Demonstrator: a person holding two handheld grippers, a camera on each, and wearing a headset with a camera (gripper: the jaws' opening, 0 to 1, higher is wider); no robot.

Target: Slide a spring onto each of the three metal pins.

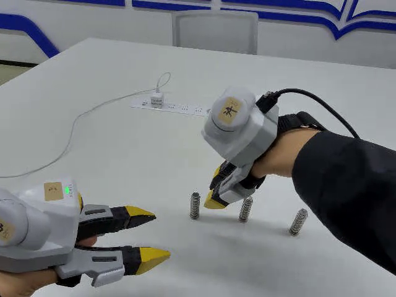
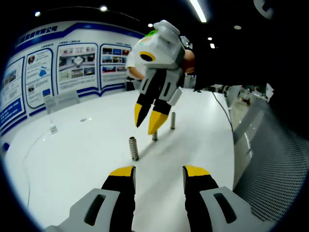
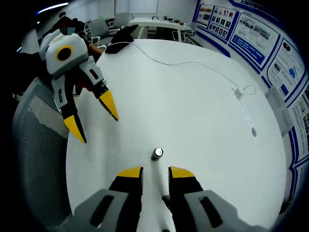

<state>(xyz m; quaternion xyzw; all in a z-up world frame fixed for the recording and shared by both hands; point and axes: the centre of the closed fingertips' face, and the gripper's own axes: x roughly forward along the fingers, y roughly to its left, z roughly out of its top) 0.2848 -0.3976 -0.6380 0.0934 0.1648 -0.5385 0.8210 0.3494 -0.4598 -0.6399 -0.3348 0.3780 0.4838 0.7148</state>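
A: Status on the tools?

B: We are holding the left tool low over the near side of the desk. Its jaws are standing apart with nothing between them. It is pointing toward the row of springs, well short of them.

A: And the other one?

B: We are hanging the right tool tips-down at the row. Its jaws are standing slightly apart, and we are not seeing them clamped on anything.

A: Where are the springs sitting?

B: All three are standing upright on the desk in a line. We are counting from the left side of the head view. The first spring is standing just beside the right tool's tips. The second spring is sitting just beside them on the other side. The third spring is standing apart, below the dark sleeve.

A: Pins?

B: In the right gripper view we are looking straight down on one coil just ahead of the tips, with a round metal top showing in its centre. We cannot tell which spring that is. For the other coils we cannot tell what is inside.

A: Anything else on the desk?

B: A white power strip is lying farther back with a charger plug in it. A white cable is running off toward the left. A chair is standing at the far side.
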